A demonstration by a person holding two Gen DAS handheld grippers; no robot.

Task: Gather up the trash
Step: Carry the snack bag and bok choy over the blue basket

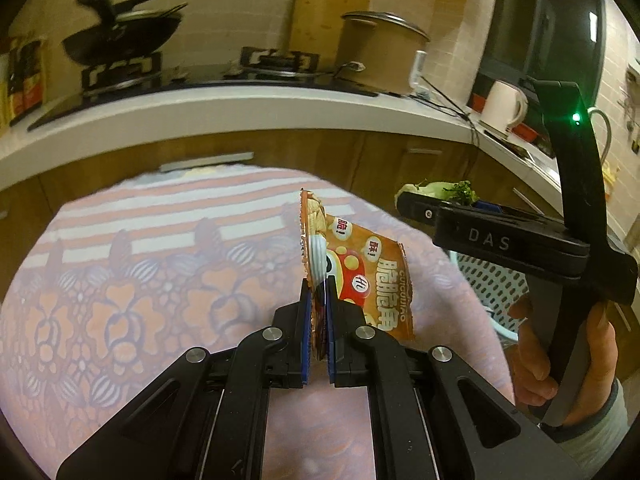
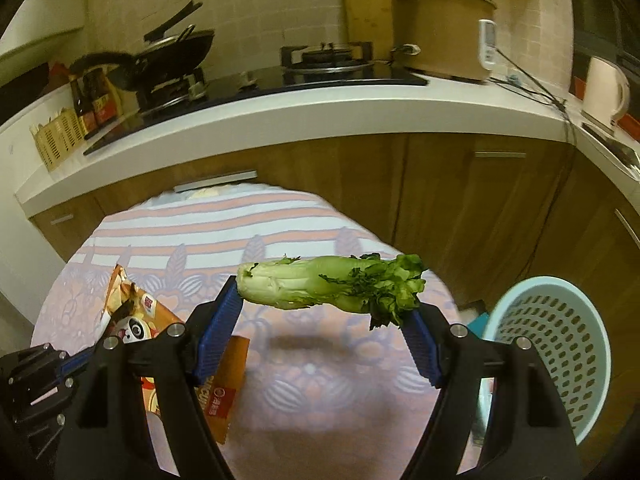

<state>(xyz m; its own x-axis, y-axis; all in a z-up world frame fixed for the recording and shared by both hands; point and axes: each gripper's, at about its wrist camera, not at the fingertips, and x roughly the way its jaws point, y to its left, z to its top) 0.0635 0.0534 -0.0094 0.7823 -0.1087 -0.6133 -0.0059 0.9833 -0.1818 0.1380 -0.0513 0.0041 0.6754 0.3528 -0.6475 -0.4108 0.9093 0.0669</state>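
Left tongs (image 1: 319,300) pinch snack bag (image 1: 360,272); right tongs (image 2: 326,312) clamp lettuce (image 2: 328,286).

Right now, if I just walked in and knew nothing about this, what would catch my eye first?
Probably the leafy green vegetable held crosswise in the jaws of the right gripper, above the patterned tablecloth. Next, the orange snack wrapper pinched upright by the left gripper. A pale blue perforated basket waits at the table's right edge.

Basket (image 2: 560,344) interior — contents perhaps there, too blurred; snack bag (image 2: 224,384) half hidden by fingers (image 2: 218,332).
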